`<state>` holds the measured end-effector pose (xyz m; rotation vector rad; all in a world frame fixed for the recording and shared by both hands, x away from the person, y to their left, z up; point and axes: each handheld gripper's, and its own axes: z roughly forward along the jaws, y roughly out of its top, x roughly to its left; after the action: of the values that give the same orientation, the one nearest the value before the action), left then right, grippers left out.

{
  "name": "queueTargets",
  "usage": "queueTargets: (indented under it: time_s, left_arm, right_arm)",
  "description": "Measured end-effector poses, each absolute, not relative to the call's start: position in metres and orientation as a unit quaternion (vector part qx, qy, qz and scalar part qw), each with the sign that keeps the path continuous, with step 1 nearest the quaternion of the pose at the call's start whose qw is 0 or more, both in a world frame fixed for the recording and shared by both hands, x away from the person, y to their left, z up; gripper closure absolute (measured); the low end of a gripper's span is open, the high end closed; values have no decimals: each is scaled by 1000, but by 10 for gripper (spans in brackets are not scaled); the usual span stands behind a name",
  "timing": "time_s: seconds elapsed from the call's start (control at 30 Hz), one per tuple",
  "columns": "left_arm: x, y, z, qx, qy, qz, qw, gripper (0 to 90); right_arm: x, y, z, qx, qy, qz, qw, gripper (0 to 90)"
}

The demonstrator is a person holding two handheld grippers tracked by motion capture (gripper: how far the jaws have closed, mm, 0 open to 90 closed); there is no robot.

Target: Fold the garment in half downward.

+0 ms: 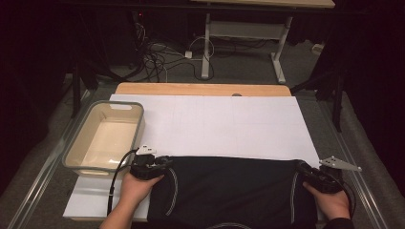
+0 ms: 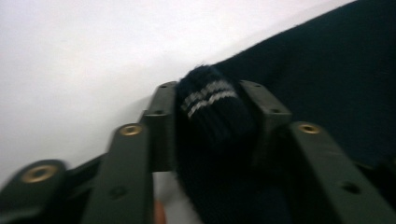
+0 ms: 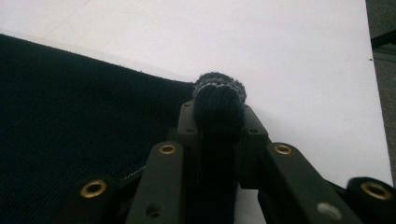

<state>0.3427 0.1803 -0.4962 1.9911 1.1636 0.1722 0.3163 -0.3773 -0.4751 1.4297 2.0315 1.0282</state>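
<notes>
we've got both grippers (image 1: pixel 165 162) (image 1: pixel 303 168) clamped on the dark garment's (image 1: pixel 229 191) far corners, bunched between the jaws, next comes folding it

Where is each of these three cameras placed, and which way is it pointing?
High view: sits above the person's side, looking forward and down at the table, the tub and the dark garment; both hands and forearms enter from the bottom.
Left gripper view: rides the left gripper, looking along its jaws, which pinch a striped garment corner.
Right gripper view: rides the right gripper, jaws clamping the other corner.
Both gripper views share the garment and the white sheet.
</notes>
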Motion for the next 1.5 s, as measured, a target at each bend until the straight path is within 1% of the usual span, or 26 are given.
queueTargets:
  time_s: [0.3,0.37,0.47,0.63,0.77,0.93,1.1,1.2,1.4,1.5]
  left_arm:
    - [341,179,-495,795,443,72,407,685]
    - [340,180,-493,792,445,66,413,707]
    - [337,179,-486,789,440,82,422,720]
    - [330,178,-460,780,426,127,440,728]
    - [331,180,-446,770,425,145,453,732]
    - [343,180,-427,761,428,166,459,739]
    - [363,175,-410,755,431,182,459,739]
    - [382,165,-414,758,441,180,445,739]
    - [413,153,-438,768,463,155,415,738]
    - [423,153,-443,769,469,149,409,738]
  right_arm:
    - [315,-376,-475,511,739,371,233,769]
    - [314,-375,-473,507,739,374,238,769]
    - [311,-373,-469,506,727,395,245,770]
    - [309,-367,-443,486,721,413,269,772]
    - [308,-362,-424,473,721,421,283,773]
    - [316,-359,-405,474,705,434,298,773]
    - [336,-359,-388,475,695,438,315,773]
    - [354,-361,-391,482,695,433,313,772]
    - [386,-355,-420,491,715,396,301,773]
    - [397,-352,-430,495,717,390,297,773]
